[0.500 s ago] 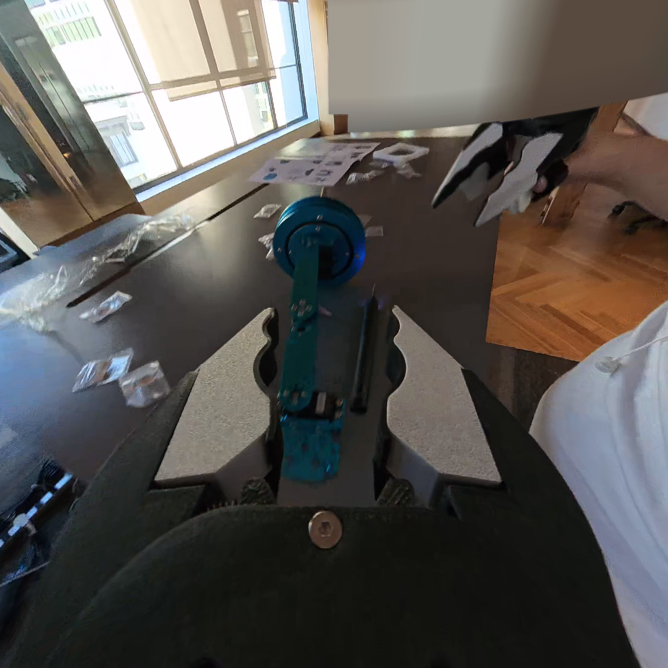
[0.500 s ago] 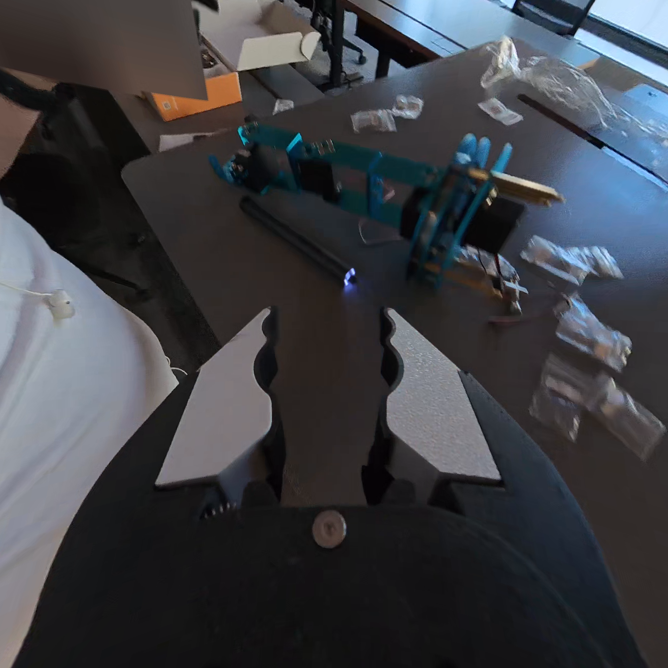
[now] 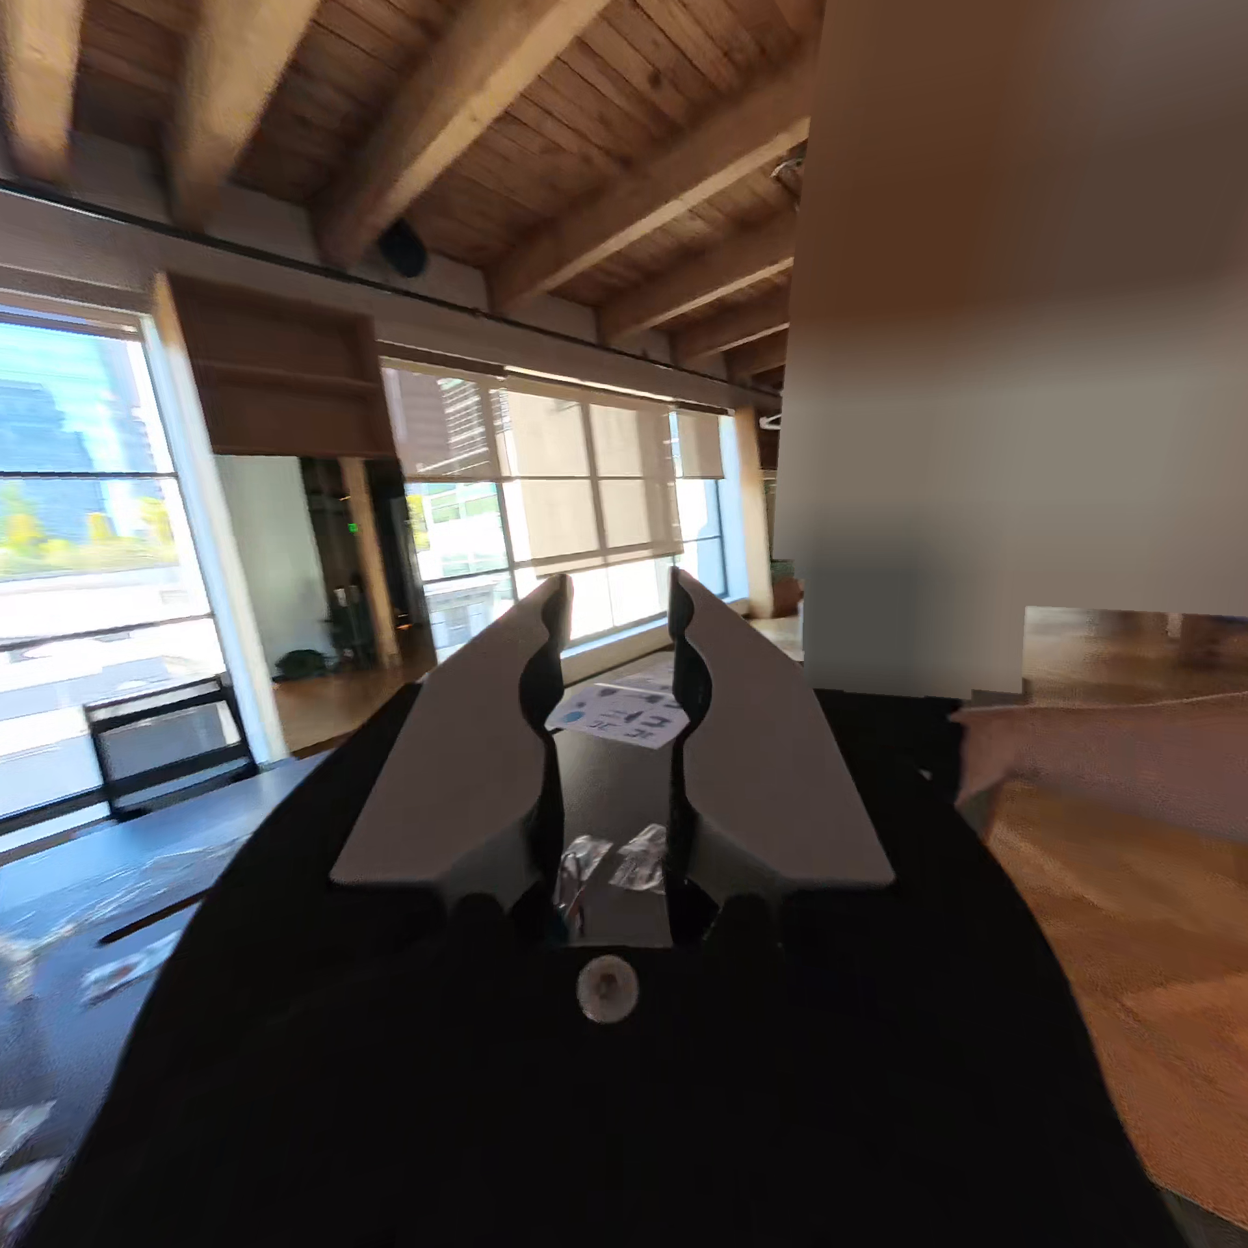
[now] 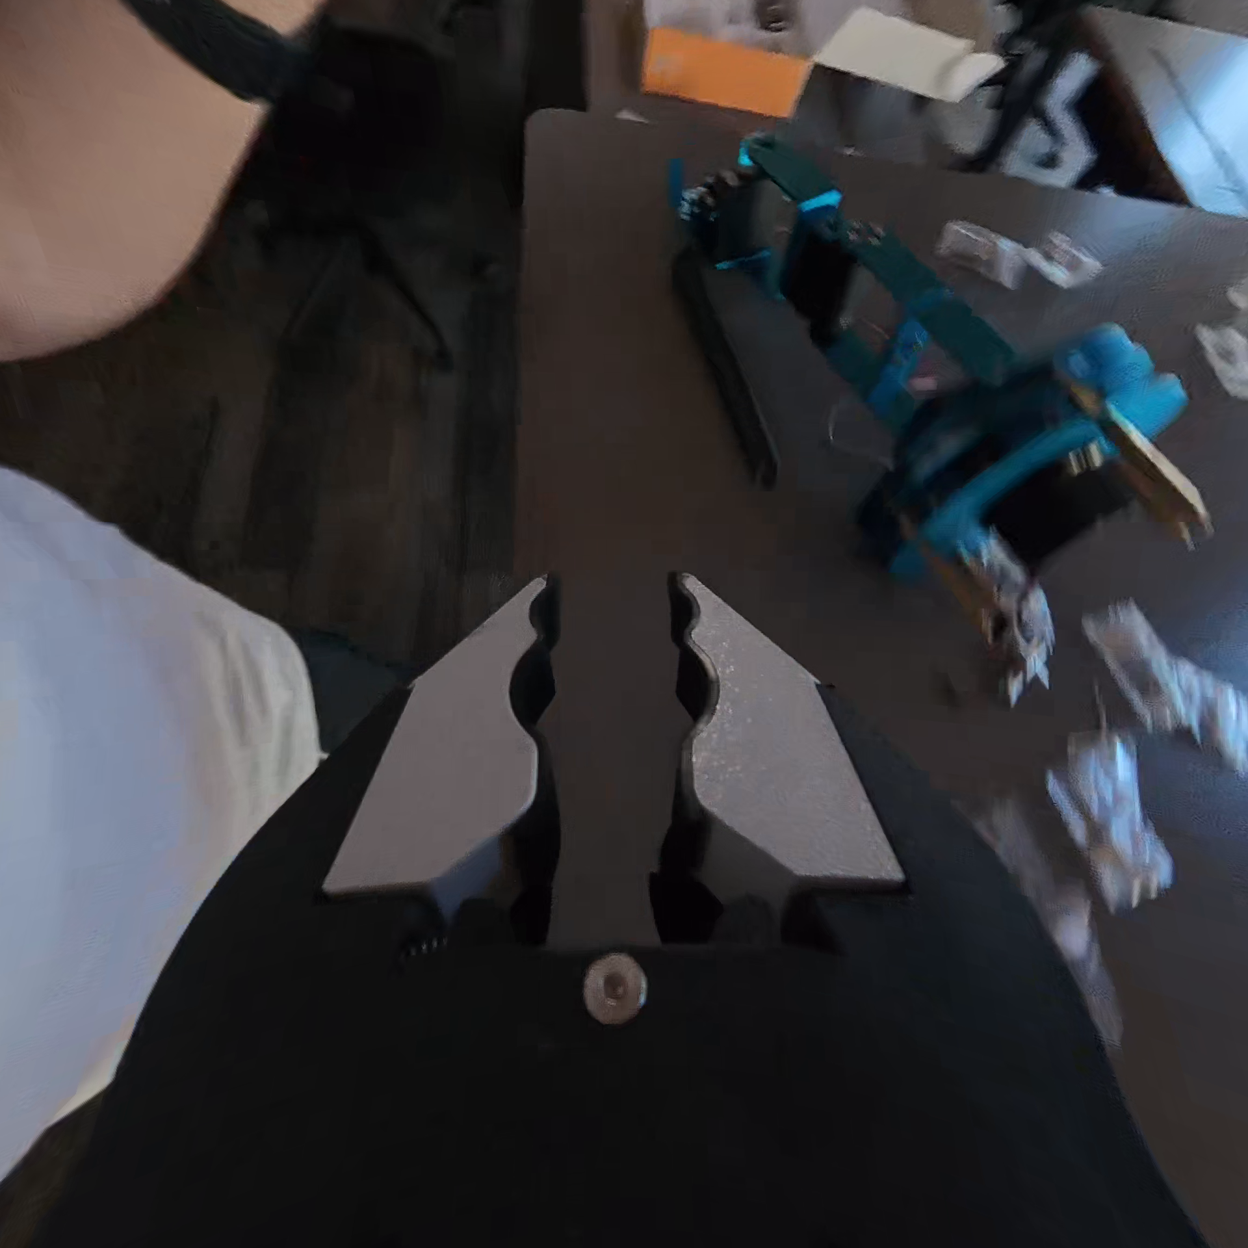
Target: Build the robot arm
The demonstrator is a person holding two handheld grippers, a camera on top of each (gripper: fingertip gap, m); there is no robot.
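Timber beams and tall windows hang over a dark bench point(image 4: 608, 378). The left gripper point(image 3: 618, 587) tilts upward, parted and empty. The right gripper point(image 4: 611, 587), likewise parted and empty, hovers above bare bench. Ahead to its right lies a blue robot-arm assembly point(image 4: 945, 351), probably rigid and awkward, best held by its flat links. A black rod point(image 4: 733, 378) lies just beside the assembly, with crinkly plastic packets point(image 4: 1107, 830) to the gripper's right.

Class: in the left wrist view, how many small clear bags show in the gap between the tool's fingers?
2. One bag lies at the gap's left, the other bag at its right, both on the dark table. The fingers may hide more.
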